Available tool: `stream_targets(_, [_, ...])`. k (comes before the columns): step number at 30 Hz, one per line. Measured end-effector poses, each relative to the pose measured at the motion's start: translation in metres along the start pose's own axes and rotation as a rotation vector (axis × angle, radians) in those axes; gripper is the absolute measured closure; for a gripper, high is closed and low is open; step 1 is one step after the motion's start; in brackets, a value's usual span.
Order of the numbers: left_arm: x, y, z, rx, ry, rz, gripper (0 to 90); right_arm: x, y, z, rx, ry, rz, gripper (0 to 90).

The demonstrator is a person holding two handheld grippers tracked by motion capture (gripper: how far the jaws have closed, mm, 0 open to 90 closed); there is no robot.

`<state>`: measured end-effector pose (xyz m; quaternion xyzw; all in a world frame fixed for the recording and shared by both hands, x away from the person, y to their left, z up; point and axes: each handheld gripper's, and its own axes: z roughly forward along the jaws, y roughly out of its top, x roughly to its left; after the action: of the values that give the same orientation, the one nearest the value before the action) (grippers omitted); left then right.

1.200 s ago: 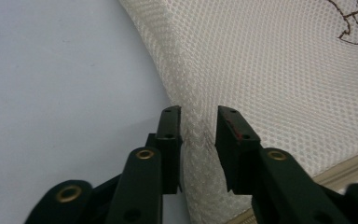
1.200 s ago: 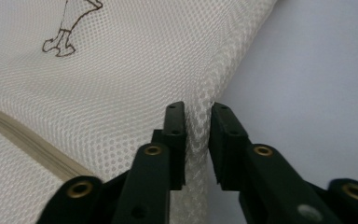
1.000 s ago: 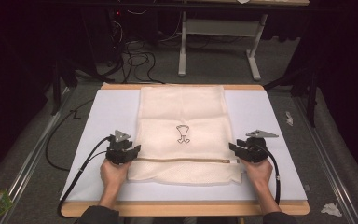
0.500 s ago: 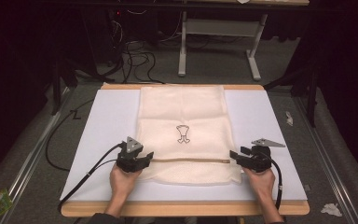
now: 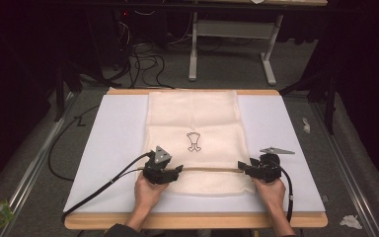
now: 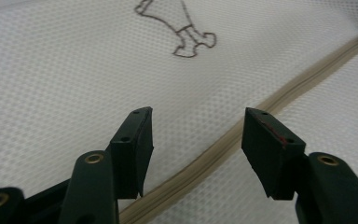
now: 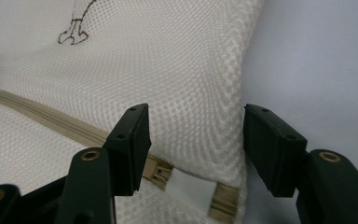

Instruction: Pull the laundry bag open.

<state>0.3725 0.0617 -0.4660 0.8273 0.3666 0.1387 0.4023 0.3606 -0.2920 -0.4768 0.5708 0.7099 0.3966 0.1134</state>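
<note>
High view: cream mesh laundry bag [image 5: 193,133] is lying flat on the white mat [image 5: 103,143], w/ a tan zipper [image 5: 209,169] running across its near part. It's spread smooth, prob. so the zip line stays straight & reachable from both ends. Left gripper [image 5: 176,171] is sitting over the bag's near-left part at the zip; right gripper [image 5: 242,167] is sitting at the near-right edge, by the zip's end. One at each end looks like a brace-and-pull setup: one hand steadying the fabric, the other working the slider.

Left gripper view: jaws are standing wide, nothing betw. them; they've just been opening. Zipper [image 6: 242,135] is passing diagonally under the gap, printed emblem [image 6: 179,28] further off. Pads aren't touching the mesh [image 6: 65,84] as far as I can tell. Jaws are straddling the zip line, so a pinch here would prob. catch the tape.

Right gripper view: jaws also wide, nothing gripped; they've just been closing a little. Below the gap the zipper slider [image 7: 158,173] is showing by the left pad, w/ a white tab [image 7: 191,186] next to it & the bag's edge [image 7: 249,70] meeting the mat [image 7: 326,60]. Gripper is aiming at that corner, likely bc the slider is parked there.
</note>
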Motion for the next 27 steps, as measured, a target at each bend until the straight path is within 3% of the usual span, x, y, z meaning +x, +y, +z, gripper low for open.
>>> stream_targets(3, [-0.012,0.006,0.011,0.018,-0.024,0.028,42.6,0.003,0.001,0.002,0.013,0.001,-0.009,45.4])
stream_targets(4, [-0.018,0.010,0.018,0.030,-0.030,0.046,42.6,0.003,0.002,0.002,0.020,-0.006,-0.029,50.3])
stream_targets(7, [-0.022,0.013,0.024,0.032,-0.040,0.048,42.4,0.003,0.002,0.002,0.029,-0.024,-0.063,54.8])
stream_targets(8, [-0.025,0.016,0.029,0.041,-0.044,0.055,42.4,0.006,0.002,0.003,0.040,-0.049,-0.106,57.2])
stream_targets(9, [-0.025,0.016,0.029,0.041,-0.044,0.055,42.3,0.006,0.002,0.003,0.040,-0.049,-0.106,57.2])
stream_targets(10, [-0.027,0.020,0.032,0.044,-0.049,0.064,42.4,0.010,0.003,0.004,0.055,-0.094,-0.166,62.4])
stream_targets(11, [-0.027,0.020,0.032,0.044,-0.049,0.064,42.3,0.010,0.003,0.004,0.055,-0.094,-0.166,62.4])
stream_targets(12, [-0.029,0.024,0.035,0.049,-0.047,0.068,42.2,0.011,0.004,0.004,0.061,-0.104,-0.184,70.6])
stream_targets(13, [-0.029,0.024,0.035,0.049,-0.047,0.068,42.3,0.011,0.004,0.004,0.061,-0.104,-0.184,70.6])
stream_targets(15, [-0.033,0.030,0.038,0.055,-0.055,0.080,42.1,0.008,0.000,0.004,0.032,-0.086,-0.203,83.8])
stream_targets(17, [-0.036,0.033,0.040,0.057,-0.063,0.088,42.1,0.009,-0.001,0.004,0.024,-0.079,-0.217,86.3])
stream_targets(19, [-0.038,0.035,0.040,0.059,-0.073,0.089,42.1,0.009,-0.001,0.004,0.023,-0.075,-0.214,87.0])
stream_targets(22, [-0.042,0.040,0.040,0.050,-0.090,0.100,42.2,0.005,0.001,0.001,0.020,-0.029,-0.189,87.7])
stream_targets(27, [-0.048,0.046,0.041,0.046,-0.116,0.106,45.8,0.006,0.005,-0.004,0.011,-0.005,-0.196,87.9])
